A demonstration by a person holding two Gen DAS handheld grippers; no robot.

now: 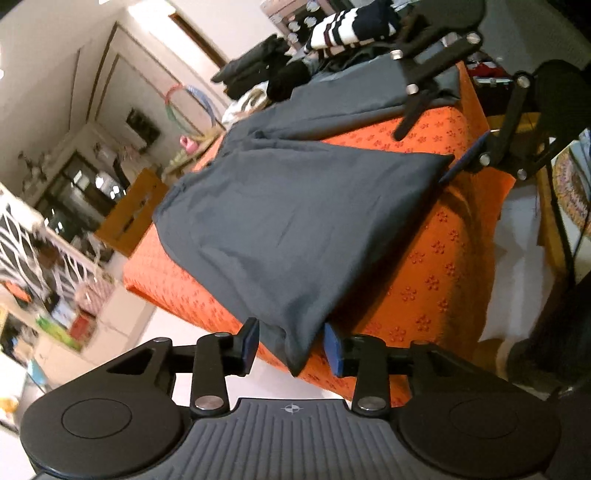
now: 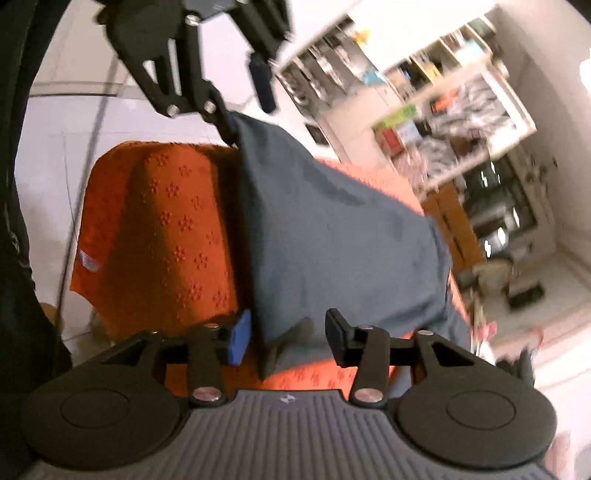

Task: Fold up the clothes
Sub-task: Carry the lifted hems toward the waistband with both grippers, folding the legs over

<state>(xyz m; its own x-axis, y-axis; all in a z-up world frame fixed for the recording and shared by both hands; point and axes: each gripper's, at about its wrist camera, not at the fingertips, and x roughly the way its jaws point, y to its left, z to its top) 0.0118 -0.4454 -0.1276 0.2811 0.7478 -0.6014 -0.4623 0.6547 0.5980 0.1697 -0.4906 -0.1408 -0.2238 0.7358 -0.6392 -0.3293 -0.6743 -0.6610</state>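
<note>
A dark grey garment point(image 1: 295, 229) lies folded on a table under an orange flower-patterned cloth point(image 1: 436, 280). One near corner of the garment hangs over the table's edge between the fingers of my left gripper point(image 1: 291, 347). The blue pads stand apart on either side of it and do not press it. My right gripper point(image 1: 430, 146) is at the garment's other near corner. In the right wrist view that corner of the garment point(image 2: 332, 229) lies loose between the spread fingers of the right gripper point(image 2: 288, 339). The left gripper point(image 2: 245, 107) shows at the top, over the orange cloth point(image 2: 177, 221).
A heap of clothes with a black-and-white striped piece point(image 1: 347, 26) sits at the table's far end. A wooden chair point(image 1: 129, 210) stands beyond the table, with cluttered shelves point(image 2: 443, 110) behind it. White floor surrounds the table. A person's dark clothing point(image 2: 14, 221) fills the left edge.
</note>
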